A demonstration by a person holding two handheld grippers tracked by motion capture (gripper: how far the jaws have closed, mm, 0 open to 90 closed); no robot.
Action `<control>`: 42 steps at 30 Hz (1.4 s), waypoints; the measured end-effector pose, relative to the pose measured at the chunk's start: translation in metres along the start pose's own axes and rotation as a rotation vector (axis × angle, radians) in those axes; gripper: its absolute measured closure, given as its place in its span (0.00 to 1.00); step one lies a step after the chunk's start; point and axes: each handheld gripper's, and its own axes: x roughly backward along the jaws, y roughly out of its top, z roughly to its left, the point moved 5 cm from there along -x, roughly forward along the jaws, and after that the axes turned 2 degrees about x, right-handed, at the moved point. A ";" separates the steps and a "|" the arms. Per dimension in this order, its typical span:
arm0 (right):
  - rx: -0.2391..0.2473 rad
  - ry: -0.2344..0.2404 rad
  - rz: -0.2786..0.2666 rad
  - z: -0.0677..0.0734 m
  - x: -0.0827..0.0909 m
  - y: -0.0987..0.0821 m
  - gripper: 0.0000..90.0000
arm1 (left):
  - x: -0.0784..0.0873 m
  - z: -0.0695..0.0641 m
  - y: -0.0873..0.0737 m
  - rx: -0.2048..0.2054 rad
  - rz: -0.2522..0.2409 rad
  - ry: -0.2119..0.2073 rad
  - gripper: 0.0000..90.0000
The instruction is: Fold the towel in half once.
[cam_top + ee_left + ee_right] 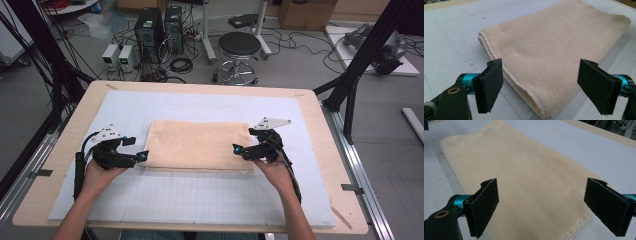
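Jaws on both grippers are seen spread wide, with nothing held between them. In the left gripper view, the left gripper [540, 87] is aimed over the near left corner of a folded beige towel [554, 47], whose stacked, hemmed edges are seen running between the two black pads; one pad is placed over the mat beside the towel, the other over the towel's near edge. In the right gripper view, the right gripper [541, 207] is held over the towel [524, 182] at its near right corner, with the cloth spread out between the released jaws and a stitched hem visible at the bottom edge. From the high view, the towel [200, 144] is found lying flat at the middle of a pale gridded mat [200, 200], which is laid on a light wooden counter [325, 130]. The left gripper [142, 156] is positioned at the towel's left end and the right gripper [236, 149] at its right end, each pointed inward toward the cloth and each gripped by a hand; the left hand [100, 176] and the right hand [274, 172] are brought in from the bottom edge. A grey three-cornered plate is carried on top of each gripper. Beyond the counter, a round black stool [239, 55] and computer towers [157, 30] are seen on the floor among cables.
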 end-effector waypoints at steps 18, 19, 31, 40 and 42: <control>-0.010 -0.006 -0.020 0.005 0.025 -0.019 0.13 | 0.016 -0.007 -0.008 -0.005 -0.005 0.026 0.08; -0.010 -0.007 -0.021 0.005 0.026 -0.020 0.13 | 0.017 -0.007 -0.009 -0.005 -0.004 0.024 0.08; -0.010 -0.017 -0.016 0.007 0.031 -0.024 0.13 | 0.016 -0.008 -0.012 -0.034 0.005 0.024 0.08; 0.006 -0.022 -0.013 0.011 0.038 -0.030 0.13 | 0.024 -0.004 -0.015 -0.013 -0.003 0.035 0.08; 0.016 -0.026 -0.015 0.012 0.041 -0.032 0.13 | 0.025 -0.004 -0.016 -0.013 -0.004 0.038 0.08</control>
